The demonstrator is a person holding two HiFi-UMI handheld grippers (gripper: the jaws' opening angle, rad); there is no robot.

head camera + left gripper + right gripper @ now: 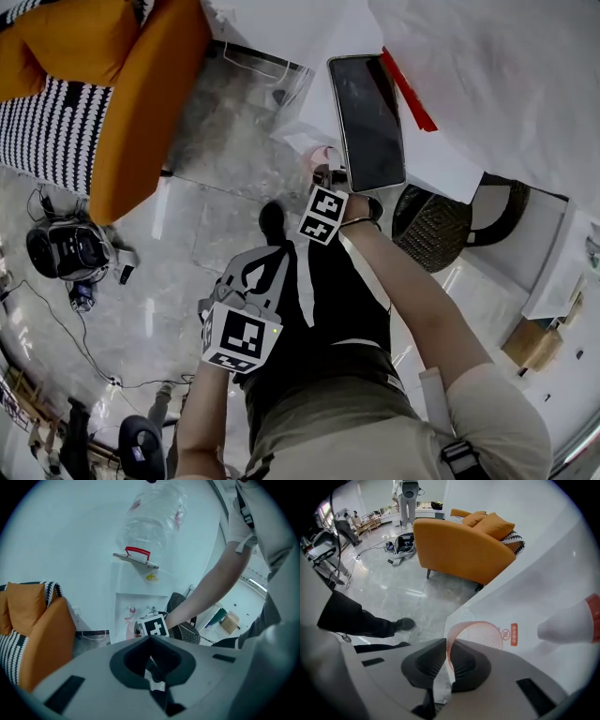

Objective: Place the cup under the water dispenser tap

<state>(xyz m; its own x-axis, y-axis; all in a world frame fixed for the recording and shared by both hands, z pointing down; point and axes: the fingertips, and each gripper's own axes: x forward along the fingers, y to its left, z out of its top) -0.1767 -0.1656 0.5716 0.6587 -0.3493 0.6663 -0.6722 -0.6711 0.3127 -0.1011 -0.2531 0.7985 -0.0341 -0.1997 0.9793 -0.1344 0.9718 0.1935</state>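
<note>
Right gripper (446,639) pinches the pink cup (476,623) by its wall at lower centre, left of the white tap (567,624); left gripper (150,638), jaws closed on nothing, faces the water dispenser (140,581).

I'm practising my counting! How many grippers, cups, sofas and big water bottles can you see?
Grippers: 2, the left gripper and the right gripper
Cups: 1, the pink cup
Sofas: 1, the orange sofa
Water bottles: 1, the water bottle
Total: 5
</note>
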